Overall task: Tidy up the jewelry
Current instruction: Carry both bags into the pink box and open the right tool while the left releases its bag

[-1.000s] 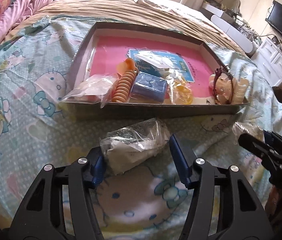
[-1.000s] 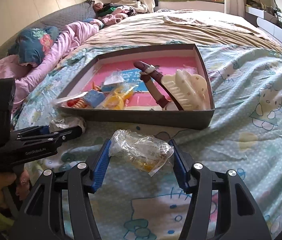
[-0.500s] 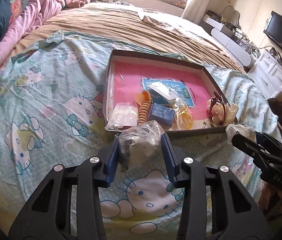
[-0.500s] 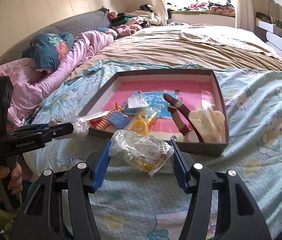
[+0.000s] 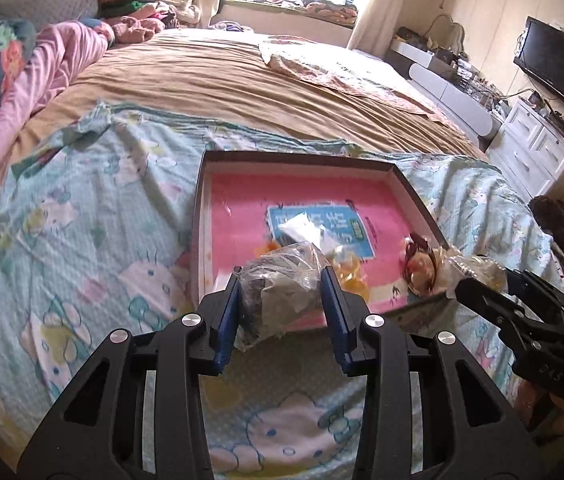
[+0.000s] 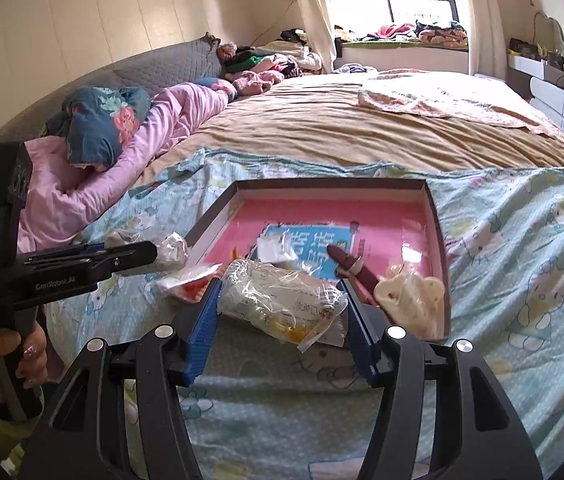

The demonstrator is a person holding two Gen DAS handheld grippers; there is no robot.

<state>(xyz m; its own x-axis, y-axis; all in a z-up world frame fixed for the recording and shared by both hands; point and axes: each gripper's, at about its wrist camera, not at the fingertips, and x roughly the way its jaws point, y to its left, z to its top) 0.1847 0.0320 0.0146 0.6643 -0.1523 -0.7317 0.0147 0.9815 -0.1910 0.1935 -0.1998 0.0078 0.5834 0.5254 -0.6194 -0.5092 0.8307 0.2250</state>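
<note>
Left gripper clamps a grey bag; right gripper clamps a clear bag, above the tray. Only the right view shows the cream clip.

Both wrist cameras look down, close, sharing the tray.

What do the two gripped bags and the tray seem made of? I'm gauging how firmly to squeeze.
Left-gripper bag: thin clear plastic film, by its crinkles and glare; the grey contents are unclear.
Right-gripper bag: the same glossy, creased film.
Tray: probably cardboard, with thin, straight matte walls and a glossy pink printed floor.
</note>
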